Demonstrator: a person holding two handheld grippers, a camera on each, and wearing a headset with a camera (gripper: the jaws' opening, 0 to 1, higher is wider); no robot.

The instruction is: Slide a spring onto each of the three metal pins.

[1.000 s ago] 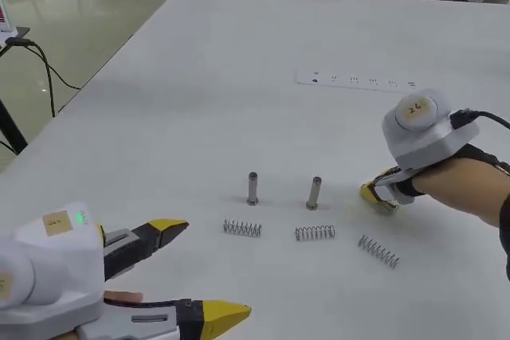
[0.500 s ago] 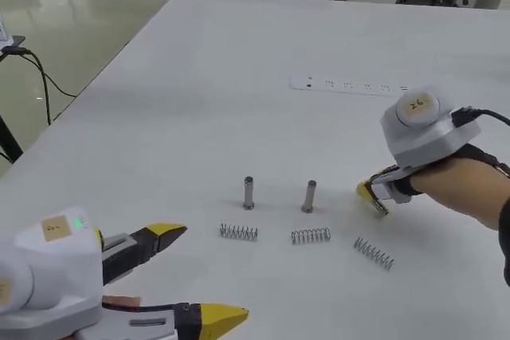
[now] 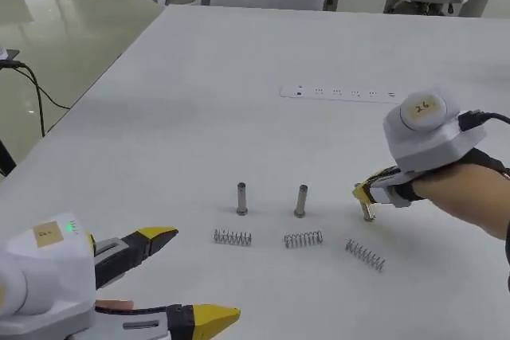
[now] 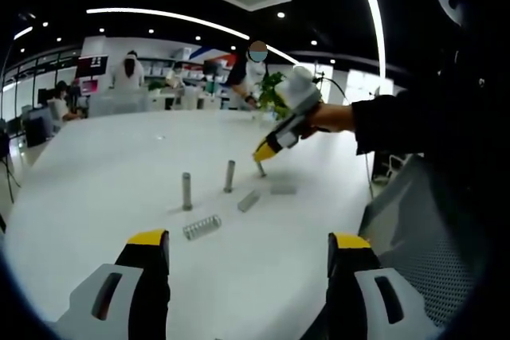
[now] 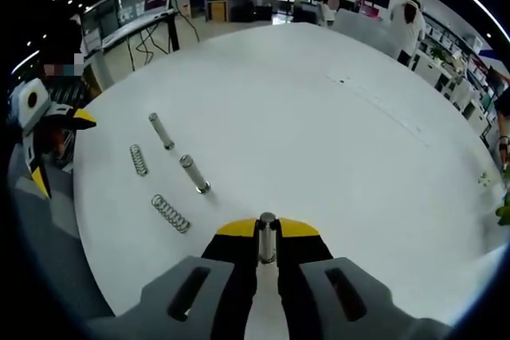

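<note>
Open-plan office desks and chairs stood behind a broad white tabletop [image 3: 199, 101], which carried a long white power strip [image 3: 339, 94] far back and the work laid out near the person. Two short grey metal pins stood upright side by side, the left pin [image 3: 241, 198] and the middle pin [image 3: 300, 201]. Three coiled steel springs lay on their sides just in front of them: the left spring [image 3: 232, 237] and the middle spring [image 3: 304, 239] with their long axes along the row, and the right spring [image 3: 365, 255] slanted.

The right gripper [image 3: 362, 193] was clenched on a third metal pin [image 3: 367, 211], held upright to the right of the middle pin. Whether its foot touched the tabletop could not be told. The left gripper [image 3: 201, 275] hovered released, jaws wide and empty, on the person's near side. The left spring lay ahead and to its right, nearer to it than to the right gripper, so that spring looked like its likely pick, taken across the coil.

The right gripper view showed the third metal pin's top clamped between the yellow tips. The head view added the right spring lying near that pin's foot.
</note>
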